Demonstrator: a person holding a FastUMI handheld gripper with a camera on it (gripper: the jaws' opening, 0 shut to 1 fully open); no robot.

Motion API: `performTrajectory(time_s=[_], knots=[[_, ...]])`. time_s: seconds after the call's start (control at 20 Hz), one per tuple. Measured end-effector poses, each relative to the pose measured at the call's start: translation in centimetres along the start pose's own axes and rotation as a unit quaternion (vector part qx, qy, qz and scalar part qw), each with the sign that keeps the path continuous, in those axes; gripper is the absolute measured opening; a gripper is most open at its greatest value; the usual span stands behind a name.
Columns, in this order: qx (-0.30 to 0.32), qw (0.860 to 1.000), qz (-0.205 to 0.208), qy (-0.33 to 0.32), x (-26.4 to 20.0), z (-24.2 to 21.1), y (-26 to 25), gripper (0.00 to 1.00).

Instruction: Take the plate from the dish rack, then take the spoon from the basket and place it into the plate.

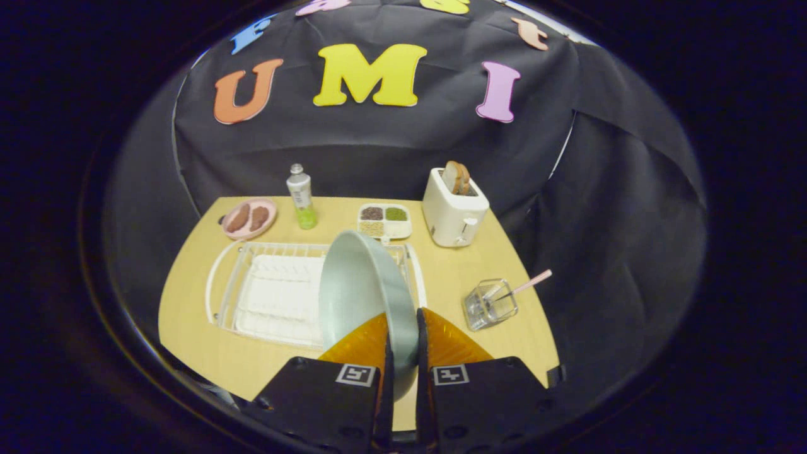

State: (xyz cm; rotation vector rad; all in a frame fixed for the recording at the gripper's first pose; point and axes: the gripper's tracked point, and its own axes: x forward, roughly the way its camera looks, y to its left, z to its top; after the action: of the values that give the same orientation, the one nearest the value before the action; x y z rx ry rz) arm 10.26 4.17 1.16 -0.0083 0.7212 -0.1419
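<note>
Wooden table point(195, 328) carrying a white dish rack point(271, 296), with a toaster point(451, 214) beyond. Grey plate point(359, 290) held on edge above the rack's right end, rim pinched between both fingers of the gripper point(402, 334). Clear basket point(488, 306) right of the rack, pink-handled spoon point(526, 285) standing in it.

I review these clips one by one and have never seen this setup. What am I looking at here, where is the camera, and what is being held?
The camera rides on a hand-held two-finger gripper and looks forward along its fingers. Both fingers pinch the rim of a grey plate, held tilted on edge above a white dish rack. All of it stands on a wooden table. Right of the rack is a clear basket with a pink-handled spoon in it. Further back are a toaster holding bread, a bottle, a pink dish of food and a small divided tray.
</note>
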Motion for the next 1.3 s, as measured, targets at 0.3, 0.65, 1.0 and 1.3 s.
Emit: performTrajectory(time_s=[0.3, 0.65, 1.0, 1.3], knots=[[0.041, 0.996, 0.075, 0.011, 2.2, -11.8, -1.3, 0.19], [0.116, 0.975, 0.174, 0.073, 8.3, -19.9, 0.6, 0.19], [0.141, 0.953, 0.251, 0.090, 11.5, -22.3, 0.1, 0.22], [0.117, 0.963, 0.240, 0.040, 11.8, -21.4, -1.8, 0.28]])
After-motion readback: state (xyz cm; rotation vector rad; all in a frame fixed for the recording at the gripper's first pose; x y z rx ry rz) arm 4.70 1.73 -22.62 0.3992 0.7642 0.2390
